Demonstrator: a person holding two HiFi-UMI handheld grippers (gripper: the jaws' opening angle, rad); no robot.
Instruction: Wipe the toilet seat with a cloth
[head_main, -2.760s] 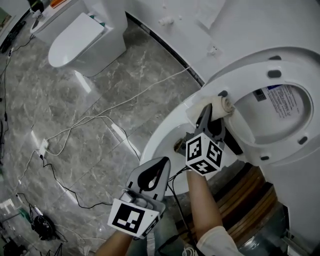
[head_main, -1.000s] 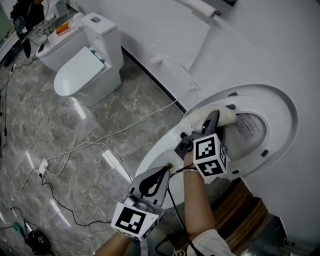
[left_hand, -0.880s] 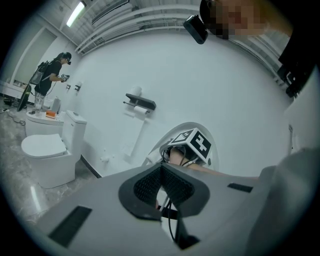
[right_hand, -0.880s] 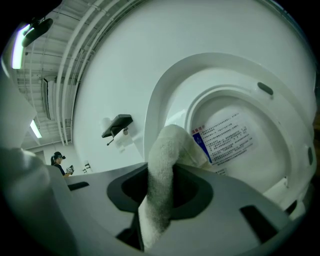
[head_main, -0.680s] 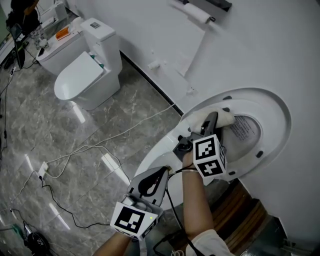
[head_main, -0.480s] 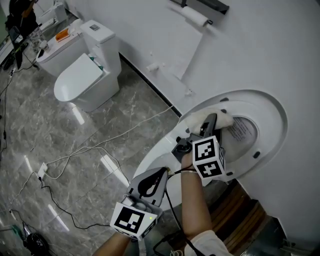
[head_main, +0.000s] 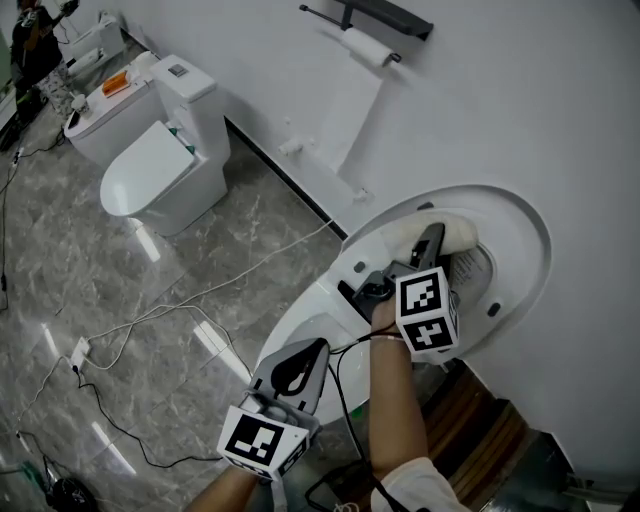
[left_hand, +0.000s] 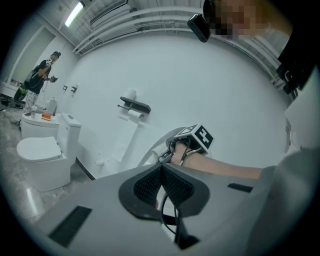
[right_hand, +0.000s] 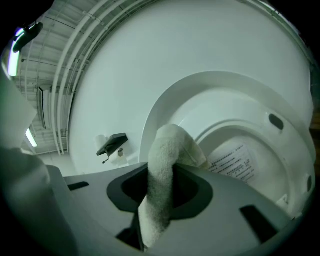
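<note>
One white oval toilet seat (head_main: 510, 272) stands raised. Compared with the earliest picture, the right claw (head_main: 432, 240), clamped on the white fluffy cloth (head_main: 458, 233), is now higher on its ring. Only the left gripper view shows the left claw (left_hand: 161, 170) closed and empty.

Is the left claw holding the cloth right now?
No, the cloth is pinched in the right claw, while the left claw is shut with nothing between its jaws.
</note>
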